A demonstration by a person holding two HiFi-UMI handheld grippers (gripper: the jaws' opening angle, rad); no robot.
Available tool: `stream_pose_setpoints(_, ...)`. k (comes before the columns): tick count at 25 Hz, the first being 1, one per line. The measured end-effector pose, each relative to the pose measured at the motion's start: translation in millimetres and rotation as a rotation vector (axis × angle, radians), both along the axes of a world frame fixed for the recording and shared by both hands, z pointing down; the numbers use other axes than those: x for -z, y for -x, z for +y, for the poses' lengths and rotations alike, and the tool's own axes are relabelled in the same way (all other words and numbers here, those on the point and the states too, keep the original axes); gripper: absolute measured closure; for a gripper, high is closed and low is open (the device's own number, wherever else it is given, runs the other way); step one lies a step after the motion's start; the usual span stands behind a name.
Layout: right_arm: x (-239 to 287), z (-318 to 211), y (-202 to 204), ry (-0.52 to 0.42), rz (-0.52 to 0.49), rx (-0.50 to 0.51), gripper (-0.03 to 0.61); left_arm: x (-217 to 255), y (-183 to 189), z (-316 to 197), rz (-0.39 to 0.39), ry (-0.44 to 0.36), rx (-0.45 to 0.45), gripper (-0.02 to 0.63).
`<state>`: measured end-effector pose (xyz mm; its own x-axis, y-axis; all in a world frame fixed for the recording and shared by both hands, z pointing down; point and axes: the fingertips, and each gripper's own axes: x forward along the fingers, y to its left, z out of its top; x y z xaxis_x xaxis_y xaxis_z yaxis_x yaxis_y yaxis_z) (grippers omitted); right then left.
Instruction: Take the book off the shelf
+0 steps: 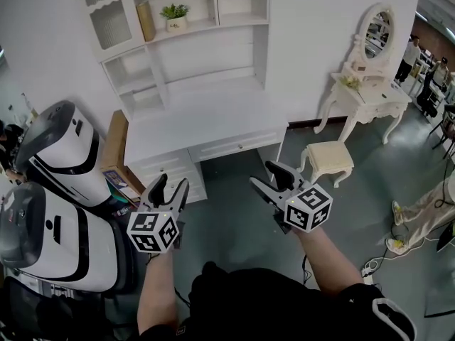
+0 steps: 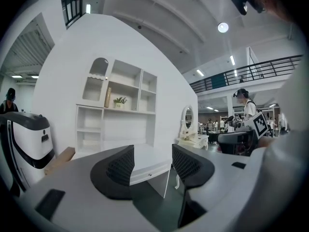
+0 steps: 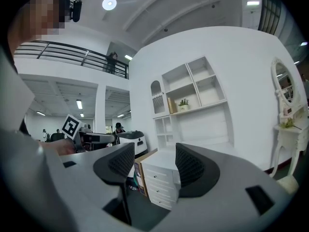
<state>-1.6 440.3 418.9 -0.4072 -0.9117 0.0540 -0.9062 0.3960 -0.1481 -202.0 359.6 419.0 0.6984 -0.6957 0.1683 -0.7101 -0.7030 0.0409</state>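
A tan book stands leaning on an upper shelf of the white desk unit, next to a small potted plant. Both grippers hang in the air well in front of the desk, far below the book. My left gripper is open with nothing between its jaws. My right gripper is open and empty too. The left gripper view shows the book far off above its open gripper. The right gripper view also has the book beyond its gripper.
Two white machines stand at the left, with a cardboard box beside the desk. A white dressing table with a mirror and a stool stand at the right. People are at the far right, and cables lie on the floor.
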Motion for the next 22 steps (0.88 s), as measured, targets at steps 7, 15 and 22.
stream_pose_setpoints(7,-13.6,-29.6,-13.3,0.029,-0.013,-0.015,0.307,-12.9,-18.9,-32.2,-0.033,0.006,-0.02,0.374)
stream_pose_setpoints(15,-29.5,-109.5,-32.0,0.075,-0.015,-0.058,0.307,-20.6,-53.0,-125.6,-0.027,0.017,-0.074,0.374)
stream_pose_setpoints(22,-24.9,-213.6,-25.8,0.09,0.009,-0.045,0.307,-19.0,-56.3,-230.9,-0.024,0.025,-0.083,0.374)
